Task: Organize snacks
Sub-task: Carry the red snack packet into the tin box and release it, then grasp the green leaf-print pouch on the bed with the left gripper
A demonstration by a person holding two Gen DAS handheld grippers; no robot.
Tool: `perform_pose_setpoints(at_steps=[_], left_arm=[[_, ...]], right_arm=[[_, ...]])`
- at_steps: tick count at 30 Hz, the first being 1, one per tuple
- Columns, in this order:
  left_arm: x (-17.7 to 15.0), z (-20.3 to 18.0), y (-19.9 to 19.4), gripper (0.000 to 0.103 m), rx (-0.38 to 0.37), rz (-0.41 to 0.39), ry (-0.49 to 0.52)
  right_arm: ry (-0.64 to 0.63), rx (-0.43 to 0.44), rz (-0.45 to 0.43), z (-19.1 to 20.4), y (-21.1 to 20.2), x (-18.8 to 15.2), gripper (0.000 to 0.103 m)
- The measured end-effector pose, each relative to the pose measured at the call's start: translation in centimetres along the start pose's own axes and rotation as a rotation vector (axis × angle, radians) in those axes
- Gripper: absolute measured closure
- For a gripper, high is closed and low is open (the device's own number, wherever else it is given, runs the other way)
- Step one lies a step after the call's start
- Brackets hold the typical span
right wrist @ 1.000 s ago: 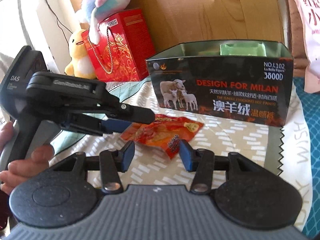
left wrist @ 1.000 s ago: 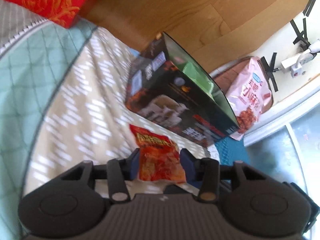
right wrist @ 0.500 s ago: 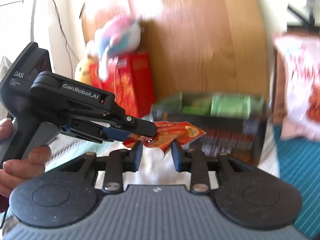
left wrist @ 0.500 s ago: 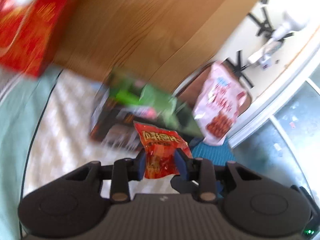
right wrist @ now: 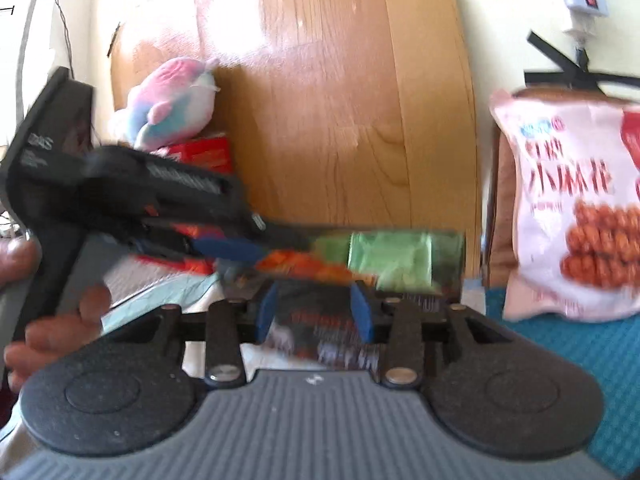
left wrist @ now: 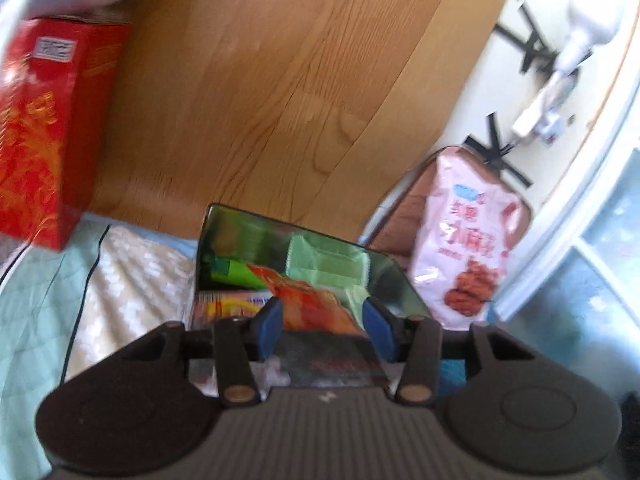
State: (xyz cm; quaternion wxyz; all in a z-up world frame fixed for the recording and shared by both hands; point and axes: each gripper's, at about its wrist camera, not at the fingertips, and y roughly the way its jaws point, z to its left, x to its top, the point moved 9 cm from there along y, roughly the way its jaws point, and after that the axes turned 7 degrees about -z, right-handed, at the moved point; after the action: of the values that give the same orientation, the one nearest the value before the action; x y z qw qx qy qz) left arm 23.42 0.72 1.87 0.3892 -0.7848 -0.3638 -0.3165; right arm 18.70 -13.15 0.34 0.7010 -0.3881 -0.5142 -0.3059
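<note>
Packet (left wrist: 310,304) orange, lying between left gripper (left wrist: 324,330) pads over open box (left wrist: 224,240), long axis pointing ahead into box. Left jaws spread wider than packet; grip or release: cannot tell. Right gripper (right wrist: 314,312) parted, empty, low before box front, farther from packet.

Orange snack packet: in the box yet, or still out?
In or just over it: orange snack packet lies at the open box between the spread pads of the left gripper; contact unclear.
</note>
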Motion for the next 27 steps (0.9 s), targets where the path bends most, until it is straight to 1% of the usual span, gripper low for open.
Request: perform_pose_setpoints(at_steps=[3, 5, 9, 10, 12, 13, 14, 15, 16, 18, 22, 24, 26, 27], left_arm=[[-2.0, 0.7, -2.7, 0.057, -0.006, 0.021, -0.023], [-4.3, 1.4, -4.3, 0.057, 0.013, 0.068, -0.035], [-9.5, 3.1, -7.8, 0.057, 0.015, 0.166, -0.077], [-10.5, 3.3, -8.6, 0.057, 0.013, 0.185, -0.086], [-12.6, 3.7, -9.6, 0.058, 0.013, 0.224, -0.11], [-12.9, 3.6, -10.2, 0.057, 0.009, 0.196, -0.108], [-13.3, 3.3, -10.7, 0.056, 0.005, 0.19, -0.103], [-13.7, 3.0, -11.1, 0.056, 0.0, 0.198, -0.105], [-13.9, 2.8, -11.2, 0.053, -0.007, 0.208, -0.119], [-14.2, 2.7, -11.5, 0.052, -0.006, 0.199, -0.122], [-14.2, 2.6, -11.5, 0.052, 0.007, 0.191, -0.129], [-14.3, 2.4, -11.5, 0.052, 0.027, 0.188, -0.109], [-14.4, 1.9, -11.4, 0.052, 0.051, 0.185, -0.071], [-14.5, 1.7, -11.4, 0.052, 0.061, 0.185, -0.054]], right_arm=[[0.074, 0.057, 0.095, 0.9, -1.6, -2.2, 0.059], [0.138, 0.106, 0.16, 1.8, -2.7, -3.9, 0.059], [0.23, 0.18, 0.271, 3.4, -5.1, -7.0, 0.059], [0.232, 0.196, 0.287, 4.0, -5.7, -7.6, 0.059], [0.184, 0.206, 0.27, 5.1, -6.9, -7.8, 0.059], [0.17, 0.214, 0.28, 5.5, -7.2, -7.8, 0.059], [0.173, 0.229, 0.294, 5.9, -7.3, -8.0, 0.059], [0.185, 0.258, 0.313, 6.4, -7.6, -8.3, 0.059], [0.189, 0.271, 0.315, 6.9, -7.8, -8.4, 0.056], [0.167, 0.27, 0.307, 7.3, -8.2, -8.6, 0.052], [0.118, 0.269, 0.313, 8.0, -9.1, -9.0, 0.051], [0.101, 0.267, 0.319, 7.9, -9.7, -9.2, 0.051], [0.1, 0.284, 0.329, 8.3, -10.3, -9.4, 0.05], [0.08, 0.299, 0.336, 8.8, -10.6, -9.6, 0.042]])
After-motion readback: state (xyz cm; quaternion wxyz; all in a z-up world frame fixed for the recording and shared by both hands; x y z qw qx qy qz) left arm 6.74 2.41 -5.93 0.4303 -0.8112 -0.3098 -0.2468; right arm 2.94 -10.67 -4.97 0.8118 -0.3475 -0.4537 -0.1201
